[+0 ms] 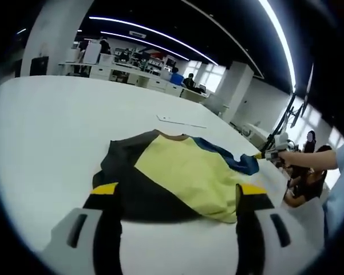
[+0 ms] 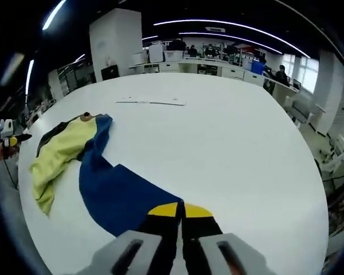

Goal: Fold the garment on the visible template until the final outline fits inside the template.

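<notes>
— Right gripper (image 2: 180, 215): jaws pressed together at the bottom centre of its view, pinching the blue edge of the garment (image 2: 103, 183).
— Left gripper (image 1: 180, 197)?
— Jaws spread wide at lower centre, holding nothing, just short of the garment (image 1: 172, 175).
— Garment's place?
— Centre frame, flat on the white table (image 1: 51, 132); yellow, black, blue panels.

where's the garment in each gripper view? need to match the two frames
Left gripper view: garment lies centre, yellow panel up, just past the open left tongs; right tongs hold its blue edge at right.
Right gripper view: garment spreads left to bottom centre, blue part reaching the shut right tongs.
Shared landmark: thin white strip on the table beyond the collar.
</notes>
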### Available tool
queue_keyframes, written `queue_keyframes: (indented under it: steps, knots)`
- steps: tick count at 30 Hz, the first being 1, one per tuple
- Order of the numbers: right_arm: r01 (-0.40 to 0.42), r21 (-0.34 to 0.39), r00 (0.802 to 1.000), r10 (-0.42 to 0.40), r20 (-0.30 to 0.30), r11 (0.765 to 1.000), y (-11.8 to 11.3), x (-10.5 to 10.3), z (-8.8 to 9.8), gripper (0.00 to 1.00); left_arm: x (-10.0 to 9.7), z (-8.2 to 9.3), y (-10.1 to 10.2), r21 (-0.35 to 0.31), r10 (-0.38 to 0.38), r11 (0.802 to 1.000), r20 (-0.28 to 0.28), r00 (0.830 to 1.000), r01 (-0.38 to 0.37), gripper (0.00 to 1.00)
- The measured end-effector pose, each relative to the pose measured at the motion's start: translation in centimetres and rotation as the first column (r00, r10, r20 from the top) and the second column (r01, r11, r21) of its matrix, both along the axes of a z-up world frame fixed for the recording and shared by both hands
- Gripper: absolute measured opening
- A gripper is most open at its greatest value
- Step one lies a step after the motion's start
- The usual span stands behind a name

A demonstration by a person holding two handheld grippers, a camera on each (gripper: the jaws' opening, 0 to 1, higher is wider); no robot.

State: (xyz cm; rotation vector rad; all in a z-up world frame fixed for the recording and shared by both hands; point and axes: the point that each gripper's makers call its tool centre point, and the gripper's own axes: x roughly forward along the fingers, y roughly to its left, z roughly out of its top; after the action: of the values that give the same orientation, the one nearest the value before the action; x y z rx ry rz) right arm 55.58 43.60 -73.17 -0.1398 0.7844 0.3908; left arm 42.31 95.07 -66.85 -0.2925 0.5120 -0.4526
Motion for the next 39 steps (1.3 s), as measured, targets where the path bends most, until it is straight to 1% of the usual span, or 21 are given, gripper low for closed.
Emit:
queue_keyframes:
  steps: [7, 20, 24, 27, 31, 32, 33, 34, 36, 39]
  knots:
    - [0.046, -0.016, 0.999, -0.046, -0.002, 0.999, -2.3, 1.2, -0.1, 0.00, 0.3, -0.7, 0.0, 0.003, 0.002, 1.000, -0.022, 1.000, -0.002, 0.79]
    - [0.116, -0.046, 0.993, -0.115, 0.024, 0.992, -6.6, 3.4, 1.2, 0.00, 0.3, -1.6, 0.0, 0.013, 0.000, 1.000, -0.052, 0.999, 0.001, 0.79]
    - [0.139, -0.051, 0.990, -0.138, 0.022, 0.989, -7.8, 4.1, 1.4, 0.00, 0.3, -2.2, -0.1, 0.015, -0.002, 1.000, -0.066, 0.998, 0.003, 0.79]
    - [0.145, -0.054, 0.989, -0.145, 0.009, 0.988, -8.0, 4.4, 1.0, 0.00, 0.2, -2.4, -0.1, 0.017, -0.001, 1.000, -0.073, 0.997, 0.002, 0.79]
    - [0.141, -0.072, 0.989, -0.143, -0.023, 0.987, -7.9, 4.1, 0.1, 0.00, 0.2, -2.7, 0.0, 0.017, -0.001, 1.000, -0.079, 0.997, 0.003, 0.79]
    - [0.139, -0.084, 0.989, -0.143, -0.042, 0.987, -8.0, 3.8, -0.4, 0.00, 0.2, -2.7, 0.0, 0.016, 0.000, 1.000, -0.080, 0.997, 0.001, 0.79]
    - [0.130, -0.099, 0.990, -0.135, -0.047, 0.987, -8.0, 3.7, -0.6, 0.00, 0.2, -2.7, 0.0, 0.013, 0.001, 1.000, -0.081, 0.997, 0.000, 0.79]
    - [0.105, -0.129, 0.993, -0.112, -0.045, 0.986, -8.1, 3.5, -0.7, 0.00, 0.1, -2.8, 0.1, 0.014, 0.002, 1.000, -0.081, 0.997, -0.001, 0.79]
    - [0.060, -0.201, 0.995, -0.075, -0.071, 0.978, -8.4, 3.0, -1.5, 0.00, 0.0, -2.9, 0.2, 0.012, 0.005, 1.000, -0.083, 0.997, -0.004, 0.79]
    - [0.048, -0.211, 0.995, -0.064, -0.071, 0.976, -8.2, 2.8, -2.0, 0.00, -0.2, -3.1, 0.3, 0.010, 0.009, 1.000, -0.087, 0.996, -0.008, 0.79]
